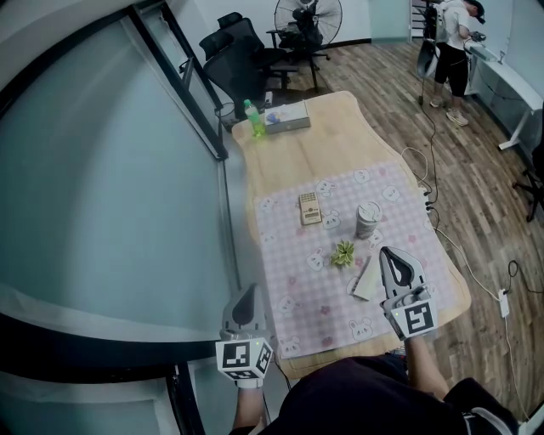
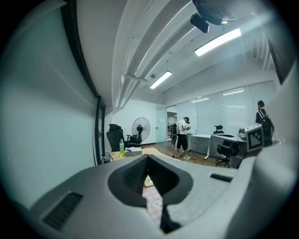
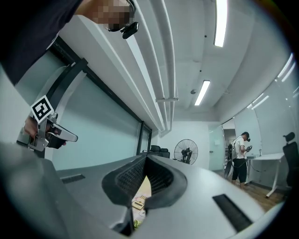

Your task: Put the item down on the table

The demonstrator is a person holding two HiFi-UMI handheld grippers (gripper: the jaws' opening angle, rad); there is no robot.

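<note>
My right gripper [image 1: 388, 252] hovers over the near right part of the pink checked cloth [image 1: 297, 297], jaws shut with nothing between them. Just left of it a flat white item [image 1: 367, 279] lies on the cloth. Further in lie a small green plant sprig [image 1: 343, 252], a lidded cup [image 1: 368, 219] and a calculator [image 1: 310, 208]. My left gripper [image 1: 249, 290] is shut and empty, held off the table's left edge. In the right gripper view the shut jaws frame the calculator [image 3: 138, 203]; in the left gripper view they frame the cloth [image 2: 154, 205].
The wooden table [image 1: 323, 144] carries a green bottle [image 1: 252, 119] and a box [image 1: 287, 117] at its far end. A glass wall [image 1: 110, 187] runs along the left. Office chairs [image 1: 242, 51] and a fan [image 1: 308, 17] stand beyond. A person [image 1: 450, 51] stands far right. Cables lie on the floor [image 1: 476, 246].
</note>
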